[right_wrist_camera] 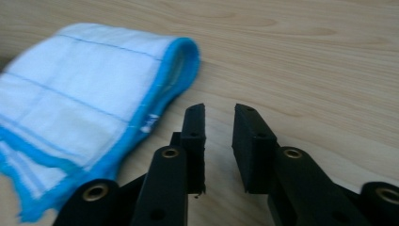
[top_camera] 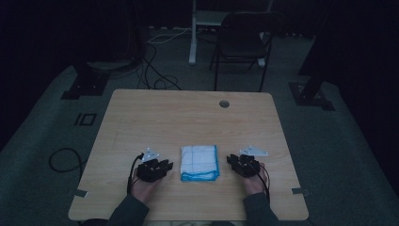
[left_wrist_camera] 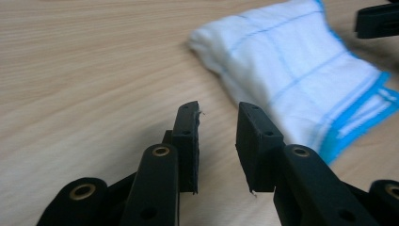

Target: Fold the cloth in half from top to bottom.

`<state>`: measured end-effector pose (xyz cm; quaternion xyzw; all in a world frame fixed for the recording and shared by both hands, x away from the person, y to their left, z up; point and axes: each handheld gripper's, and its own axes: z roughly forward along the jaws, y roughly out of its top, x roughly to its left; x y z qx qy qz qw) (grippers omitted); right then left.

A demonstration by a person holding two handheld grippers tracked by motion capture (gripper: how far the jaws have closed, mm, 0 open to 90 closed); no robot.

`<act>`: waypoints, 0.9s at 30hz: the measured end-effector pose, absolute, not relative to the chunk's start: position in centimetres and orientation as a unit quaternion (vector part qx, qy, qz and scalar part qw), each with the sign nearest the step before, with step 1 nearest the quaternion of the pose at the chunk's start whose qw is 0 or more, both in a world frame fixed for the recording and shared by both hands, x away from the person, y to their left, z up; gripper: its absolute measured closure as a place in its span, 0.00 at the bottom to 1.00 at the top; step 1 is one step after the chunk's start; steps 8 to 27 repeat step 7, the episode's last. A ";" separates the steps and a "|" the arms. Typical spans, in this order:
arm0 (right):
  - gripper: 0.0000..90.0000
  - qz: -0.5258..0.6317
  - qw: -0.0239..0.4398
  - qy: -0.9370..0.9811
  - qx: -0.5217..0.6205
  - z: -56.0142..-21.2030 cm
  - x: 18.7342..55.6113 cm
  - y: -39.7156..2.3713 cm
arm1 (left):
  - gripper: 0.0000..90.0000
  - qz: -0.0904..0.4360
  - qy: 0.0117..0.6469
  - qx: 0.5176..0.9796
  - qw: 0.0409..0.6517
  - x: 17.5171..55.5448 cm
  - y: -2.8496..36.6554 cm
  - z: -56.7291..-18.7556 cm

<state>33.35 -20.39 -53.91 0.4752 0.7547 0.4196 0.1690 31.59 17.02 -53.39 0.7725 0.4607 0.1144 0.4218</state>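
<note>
High view – folded cloth (top_camera: 200, 162), table (top_camera: 155, 117)

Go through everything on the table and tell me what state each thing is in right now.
White cloth with blue edging: folded, flat on the table, ungripped.
Left gripper: open, empty, beside the cloth.
Right gripper: open, empty, beside the cloth.
Light wooden table: its small round cable hole uncovered.

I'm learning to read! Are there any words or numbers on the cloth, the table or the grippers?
There are none to read. The folded cloth has only blue lines and a blue edge. The wooden table and both hand-held grippers, left and right, carry no letters or numbers.
</note>
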 end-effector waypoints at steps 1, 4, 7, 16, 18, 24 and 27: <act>0.82 0.419 0.170 0.753 0.478 -53.9 33.4 -20.5 | 0.78 0.117 0.461 0.773 0.420 31.7 17.2 -53.4; 0.82 0.420 0.172 0.748 0.485 -53.9 33.5 -20.9 | 0.77 0.124 0.467 0.772 0.413 31.8 17.7 -53.6; 0.82 0.421 0.171 0.743 0.491 -54.0 33.7 -21.1 | 0.76 0.125 0.466 0.773 0.412 31.9 17.8 -53.7; 0.82 0.421 0.171 0.743 0.491 -54.0 33.7 -21.1 | 0.76 0.125 0.466 0.773 0.412 31.9 17.8 -53.7; 0.82 0.421 0.171 0.743 0.491 -54.0 33.7 -21.1 | 0.76 0.125 0.466 0.773 0.412 31.9 17.8 -53.7; 0.82 0.421 0.171 0.743 0.491 -54.0 33.7 -21.1 | 0.76 0.125 0.466 0.773 0.412 31.9 17.8 -53.7; 0.82 0.421 0.171 0.743 0.491 -54.0 33.7 -21.1 | 0.76 0.125 0.466 0.773 0.412 31.9 17.8 -53.7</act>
